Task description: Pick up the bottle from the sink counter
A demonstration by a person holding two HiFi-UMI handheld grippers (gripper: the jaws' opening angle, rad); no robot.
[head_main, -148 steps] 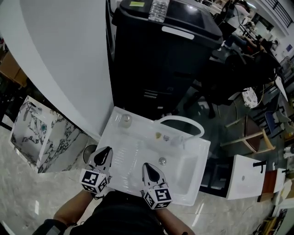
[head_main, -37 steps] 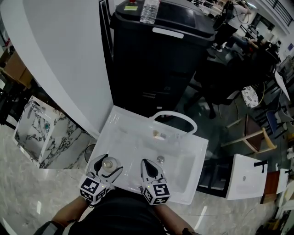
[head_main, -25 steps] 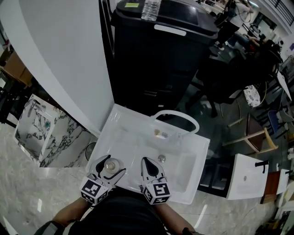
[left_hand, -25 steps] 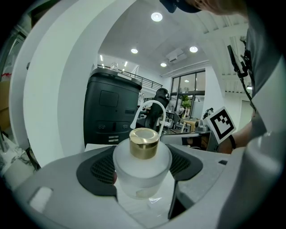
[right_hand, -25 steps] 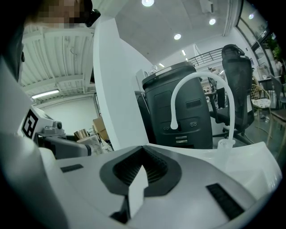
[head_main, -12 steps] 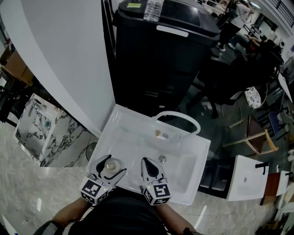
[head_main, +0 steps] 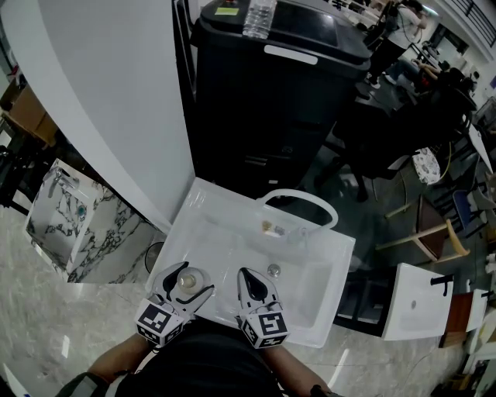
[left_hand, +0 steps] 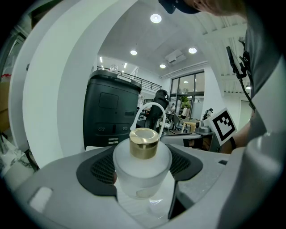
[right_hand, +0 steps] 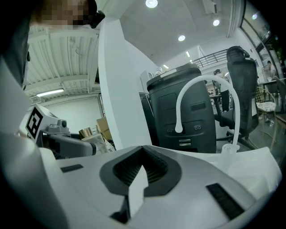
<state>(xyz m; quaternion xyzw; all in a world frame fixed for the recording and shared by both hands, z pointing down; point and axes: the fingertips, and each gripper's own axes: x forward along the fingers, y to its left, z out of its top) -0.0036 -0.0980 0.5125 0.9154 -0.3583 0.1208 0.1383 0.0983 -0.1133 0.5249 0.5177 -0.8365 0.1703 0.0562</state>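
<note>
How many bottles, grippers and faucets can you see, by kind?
Bottles: 2, a frosted bottle between the left gripper's fingers, a clear bottle on the black bin
Grippers: 2, left gripper, right gripper
Faucet: 1
Total: 5

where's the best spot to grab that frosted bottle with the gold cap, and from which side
Grip the bottle on its wide frosted body, below the gold cap, coming in level from the side. It stands upright, and the round body likely gives both pads more contact than the narrow cap. The left gripper holds it this way.
</note>
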